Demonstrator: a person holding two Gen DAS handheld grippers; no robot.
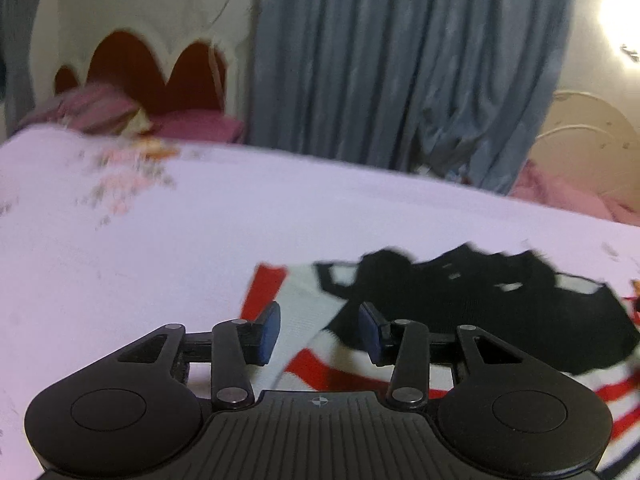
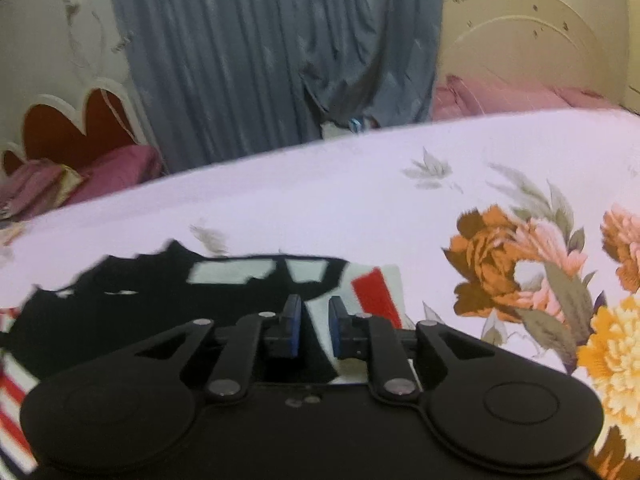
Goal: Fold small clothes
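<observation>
The left tongs (image 1: 319,332) are seen partly open, the right tongs (image 2: 314,326) nearly closed; nothing is held. The striped shirt (image 1: 472,320) is spread on the bed (image 1: 160,248) just beyond them, low in both frames.

This is looking like a bedroom in a home. A bed (image 2: 320,184) is filling most of both views, its pale lilac sheet (image 1: 160,260) showing printed orange and pink flowers (image 2: 516,256). A scalloped red headboard (image 1: 132,68) with a cream border is standing against the wall, with magenta pillows (image 1: 192,126) lying in front of it. Long grey-blue curtains (image 1: 380,60) are hanging down to the far edge of the bed. To the right, a second, cream arched headboard (image 2: 520,36) is rising behind pink bedding (image 2: 500,98). A small black, white and red garment (image 2: 160,304) is lying spread on the sheet, as laundry would at home.
</observation>
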